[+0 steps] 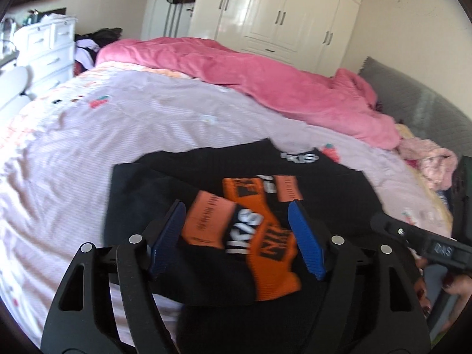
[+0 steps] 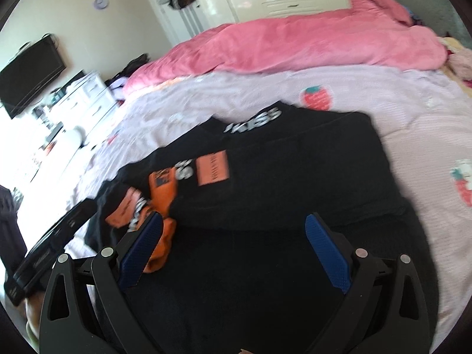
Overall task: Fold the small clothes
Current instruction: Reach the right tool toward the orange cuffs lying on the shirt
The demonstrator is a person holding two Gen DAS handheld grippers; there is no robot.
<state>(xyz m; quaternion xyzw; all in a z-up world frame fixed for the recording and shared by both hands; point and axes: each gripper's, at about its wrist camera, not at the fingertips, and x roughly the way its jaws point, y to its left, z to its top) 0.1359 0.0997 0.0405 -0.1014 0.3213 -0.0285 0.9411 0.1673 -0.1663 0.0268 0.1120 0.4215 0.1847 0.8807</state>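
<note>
A small black garment (image 1: 324, 183) with orange patches and white lettering lies partly folded on the lilac bed sheet (image 1: 147, 135). Its orange part (image 1: 265, 253) lies between the blue pads of my left gripper (image 1: 236, 209), which is open and hovers just above it. The right gripper body (image 1: 427, 244) shows at the right of the left wrist view. In the right wrist view the same garment (image 2: 295, 171) lies flat ahead. My right gripper (image 2: 234, 221) is open over its near black edge, holding nothing. The left gripper's body (image 2: 53, 244) shows at the left there.
A pink quilt (image 1: 265, 76) is bunched along the far side of the bed. A grey headboard (image 1: 413, 94) and more pink cloth (image 1: 427, 156) are at the right. White drawers (image 1: 50, 50) and a wall TV (image 2: 29, 73) stand left; white wardrobes (image 1: 280, 8) stand behind.
</note>
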